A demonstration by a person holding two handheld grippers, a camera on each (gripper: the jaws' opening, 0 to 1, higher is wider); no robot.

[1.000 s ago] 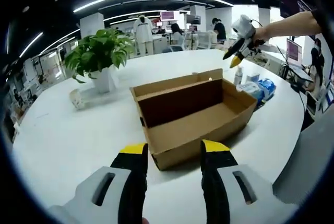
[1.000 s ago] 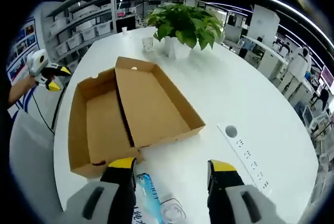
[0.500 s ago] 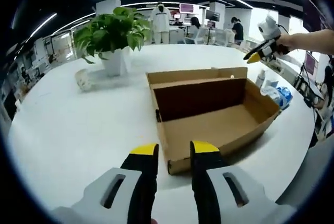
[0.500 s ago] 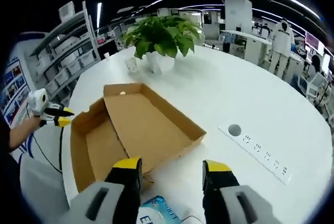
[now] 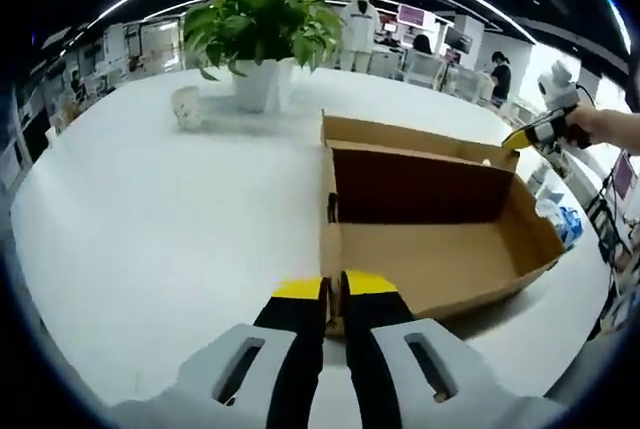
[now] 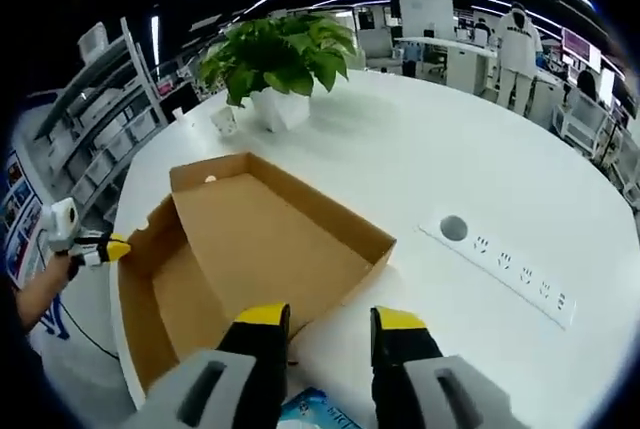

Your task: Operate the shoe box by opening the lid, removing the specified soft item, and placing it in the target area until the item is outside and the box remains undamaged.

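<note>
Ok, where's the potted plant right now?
In the left gripper view the potted plant stands on the white table, beyond the open cardboard box.

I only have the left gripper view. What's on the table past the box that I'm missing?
Observer: A white power strip lies flat on the table, apart from the box.
Operator: And how do the right gripper's jaws stand?
Observer: The right gripper is open, with its tips by the box's near edge.
Operator: Anything under it?
Observer: A blue packet lies on the table outside the box, just below the gap between the jaws.
</note>
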